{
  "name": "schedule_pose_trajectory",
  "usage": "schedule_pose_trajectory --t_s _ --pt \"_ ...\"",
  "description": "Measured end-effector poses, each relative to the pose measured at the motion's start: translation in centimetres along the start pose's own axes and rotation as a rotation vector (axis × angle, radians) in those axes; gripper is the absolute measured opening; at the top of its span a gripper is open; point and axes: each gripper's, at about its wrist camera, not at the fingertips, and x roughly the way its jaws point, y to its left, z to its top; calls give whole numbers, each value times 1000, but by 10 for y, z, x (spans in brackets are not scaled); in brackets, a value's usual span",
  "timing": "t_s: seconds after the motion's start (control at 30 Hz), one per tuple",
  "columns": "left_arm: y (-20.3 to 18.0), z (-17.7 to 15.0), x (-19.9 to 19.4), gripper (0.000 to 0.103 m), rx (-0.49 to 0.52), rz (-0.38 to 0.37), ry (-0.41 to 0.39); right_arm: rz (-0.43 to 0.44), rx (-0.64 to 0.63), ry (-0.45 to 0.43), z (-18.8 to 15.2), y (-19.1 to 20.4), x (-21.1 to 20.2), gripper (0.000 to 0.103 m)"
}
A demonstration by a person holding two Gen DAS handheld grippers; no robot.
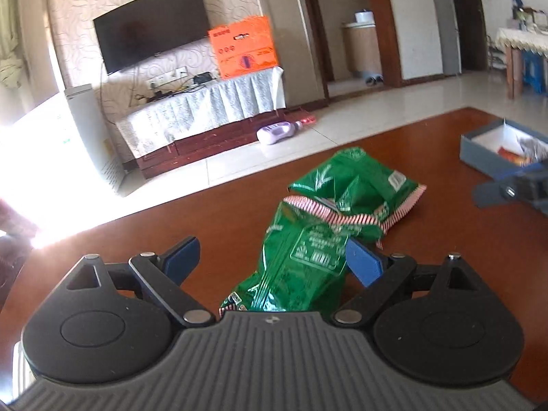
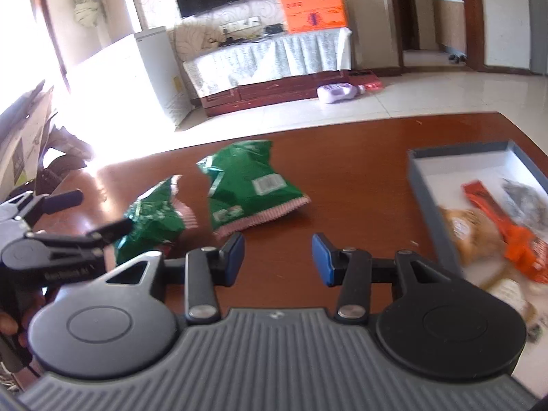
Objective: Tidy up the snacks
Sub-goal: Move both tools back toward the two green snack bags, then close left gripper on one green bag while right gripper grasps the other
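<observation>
Two green snack bags with red-and-white striped seams lie on the brown table. In the left wrist view the near bag (image 1: 301, 260) lies between the wide-open fingers of my left gripper (image 1: 274, 260), against the right pad; the far bag (image 1: 356, 185) lies just beyond it. In the right wrist view the near bag (image 2: 150, 219) sits at the left gripper's fingers (image 2: 109, 229) and the far bag (image 2: 246, 188) lies right of it. My right gripper (image 2: 277, 260) is open and empty above bare table, in front of the far bag.
A grey box (image 2: 424, 185) with white lining holds an orange packet (image 2: 507, 229) and other snacks, at the table's right; it also shows in the left wrist view (image 1: 479, 157). Beyond the table edge are tiled floor, a TV cabinet and a purple bottle (image 2: 335, 92).
</observation>
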Motion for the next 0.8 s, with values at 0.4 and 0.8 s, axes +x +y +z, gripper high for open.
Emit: schedule_pose_trajectory --t_s 0.4,0.8 --pt "-2 -19 34 95 -1 -118 25 -108 -333 -9 53 67 80 86" --pt "-2 -29 67 90 -26 -119 93 -125 -344 130 50 59 145 77"
